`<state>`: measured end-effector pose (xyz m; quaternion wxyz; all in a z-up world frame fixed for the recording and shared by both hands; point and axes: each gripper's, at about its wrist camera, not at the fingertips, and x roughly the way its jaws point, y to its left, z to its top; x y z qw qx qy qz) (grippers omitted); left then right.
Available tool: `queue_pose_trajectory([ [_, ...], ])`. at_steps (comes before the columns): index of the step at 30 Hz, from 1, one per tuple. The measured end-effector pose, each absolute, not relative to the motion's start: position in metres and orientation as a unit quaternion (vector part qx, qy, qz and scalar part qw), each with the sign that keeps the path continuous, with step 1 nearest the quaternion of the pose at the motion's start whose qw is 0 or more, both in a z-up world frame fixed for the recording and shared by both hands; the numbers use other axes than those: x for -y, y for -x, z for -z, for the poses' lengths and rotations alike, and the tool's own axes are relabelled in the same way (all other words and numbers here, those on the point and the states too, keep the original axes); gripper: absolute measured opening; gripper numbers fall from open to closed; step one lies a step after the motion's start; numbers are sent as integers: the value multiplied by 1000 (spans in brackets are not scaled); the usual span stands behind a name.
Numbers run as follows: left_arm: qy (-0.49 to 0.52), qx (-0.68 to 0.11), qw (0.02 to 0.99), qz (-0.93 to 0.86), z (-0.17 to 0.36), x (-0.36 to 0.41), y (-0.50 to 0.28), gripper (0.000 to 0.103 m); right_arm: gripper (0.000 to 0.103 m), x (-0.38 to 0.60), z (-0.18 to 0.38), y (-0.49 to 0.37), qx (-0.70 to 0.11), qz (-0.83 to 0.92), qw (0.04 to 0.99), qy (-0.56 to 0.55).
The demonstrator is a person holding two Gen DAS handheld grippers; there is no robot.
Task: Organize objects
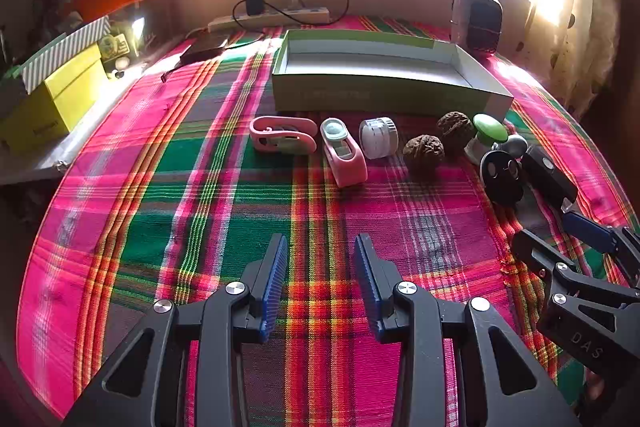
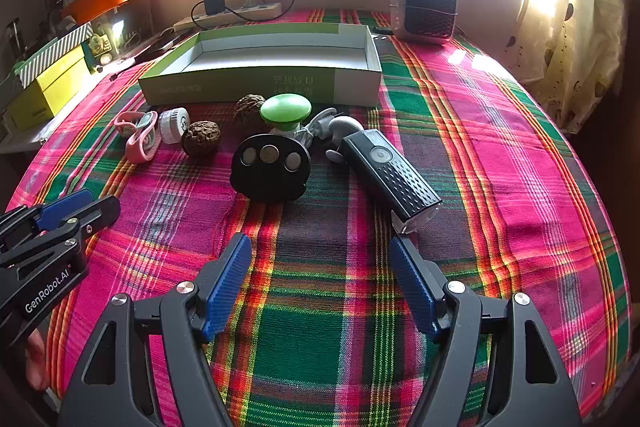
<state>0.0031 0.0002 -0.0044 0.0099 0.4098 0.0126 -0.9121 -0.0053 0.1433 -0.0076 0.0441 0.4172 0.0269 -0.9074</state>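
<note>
Plaid cloth (image 1: 160, 187) carried a row of small items before the open box (image 1: 384, 83), while both the left gripper (image 1: 320, 283) and right gripper (image 2: 320, 283) hovered with jaws apart, holding nothing.

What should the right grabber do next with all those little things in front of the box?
Probably move the right gripper forward to close on the black flashlight. Its jaws are open and empty, the flashlight lies nearest, and the green box behind the row holds nothing yet.
</note>
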Motion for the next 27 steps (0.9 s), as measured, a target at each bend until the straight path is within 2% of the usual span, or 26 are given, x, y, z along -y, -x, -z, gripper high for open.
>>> queue_pose_trajectory([
  [27,-408,-9,13,913,2,3,-4,33,72,-144,7,6,-27,908,44,-416],
])
